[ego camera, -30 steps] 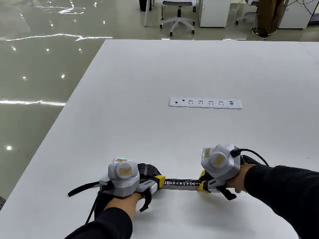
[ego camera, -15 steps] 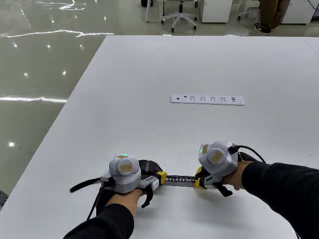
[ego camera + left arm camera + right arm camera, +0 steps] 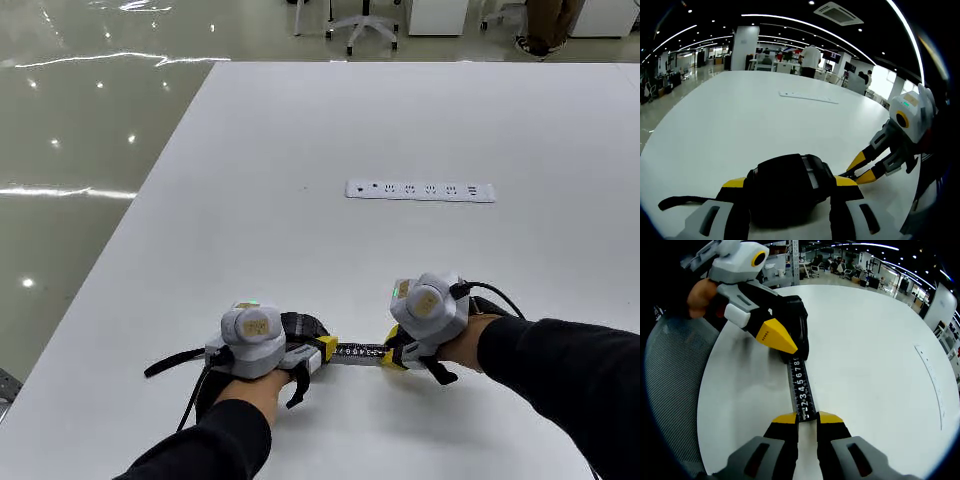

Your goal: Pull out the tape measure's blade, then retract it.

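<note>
**Short blade spanned between both tongs**

A white power strip (image 3: 420, 190) lies well apart, toward the desk's (image 3: 260, 230) far edge; glossy floor (image 3: 70, 120) runs along its left edge. By the near edge the left tongs (image 3: 790, 182) clamp the black tape measure (image 3: 300, 325). Facing them, the right tongs (image 3: 807, 418) pinch the tip of its blade (image 3: 801, 385).

The pale grey left gripper (image 3: 322, 350) and matching right gripper (image 3: 390, 358) have rounded housings with tan patches and grey jaws tipped yellow. A thin black cable (image 3: 492, 293) leaves the right one. Both arms wear black long sleeves (image 3: 560, 370).
</note>
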`<control>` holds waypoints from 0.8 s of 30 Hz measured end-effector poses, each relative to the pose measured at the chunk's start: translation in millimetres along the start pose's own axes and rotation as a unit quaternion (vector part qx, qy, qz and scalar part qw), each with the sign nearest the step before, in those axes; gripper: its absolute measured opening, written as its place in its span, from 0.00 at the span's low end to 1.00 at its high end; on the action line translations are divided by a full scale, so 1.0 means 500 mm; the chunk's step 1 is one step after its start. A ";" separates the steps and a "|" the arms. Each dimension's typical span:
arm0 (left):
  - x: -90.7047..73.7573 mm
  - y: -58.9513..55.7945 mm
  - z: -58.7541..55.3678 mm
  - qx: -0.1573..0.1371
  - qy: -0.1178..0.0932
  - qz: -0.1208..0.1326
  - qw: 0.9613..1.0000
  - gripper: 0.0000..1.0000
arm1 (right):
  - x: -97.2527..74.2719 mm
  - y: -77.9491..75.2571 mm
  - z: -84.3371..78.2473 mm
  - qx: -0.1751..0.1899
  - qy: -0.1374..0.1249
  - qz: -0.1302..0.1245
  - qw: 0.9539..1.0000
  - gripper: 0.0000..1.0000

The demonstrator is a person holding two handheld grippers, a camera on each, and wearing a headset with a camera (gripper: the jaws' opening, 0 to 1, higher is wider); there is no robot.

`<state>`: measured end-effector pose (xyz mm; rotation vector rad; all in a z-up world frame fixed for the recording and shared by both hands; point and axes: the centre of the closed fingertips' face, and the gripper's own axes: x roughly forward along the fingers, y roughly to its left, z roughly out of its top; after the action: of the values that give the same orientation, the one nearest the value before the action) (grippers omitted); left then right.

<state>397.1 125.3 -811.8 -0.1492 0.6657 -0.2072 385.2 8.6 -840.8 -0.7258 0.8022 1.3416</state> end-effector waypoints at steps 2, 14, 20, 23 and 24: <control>0.000 0.000 0.000 0.000 0.000 0.000 1.000 0.61 | 0.002 0.001 0.003 -0.002 -0.002 0.000 1.000 0.08; 0.000 0.001 0.001 -0.001 -0.002 -0.001 1.000 0.61 | 0.022 0.012 0.034 0.005 -0.021 -0.003 1.000 0.08; 0.000 0.001 0.000 -0.003 -0.001 -0.004 1.000 0.61 | 0.046 0.018 0.067 0.003 -0.034 -0.001 0.999 0.08; 0.001 0.002 0.000 -0.004 -0.001 -0.005 1.000 0.61 | 0.052 0.019 0.080 0.000 -0.036 -0.001 0.999 0.08; 0.001 0.002 0.000 -0.004 -0.001 -0.006 1.000 0.61 | 0.055 0.020 0.084 -0.001 -0.037 -0.001 0.999 0.08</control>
<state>397.7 126.1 -812.2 -0.1605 0.6646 -0.2154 380.0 59.7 -840.7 -0.6746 0.7415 1.3600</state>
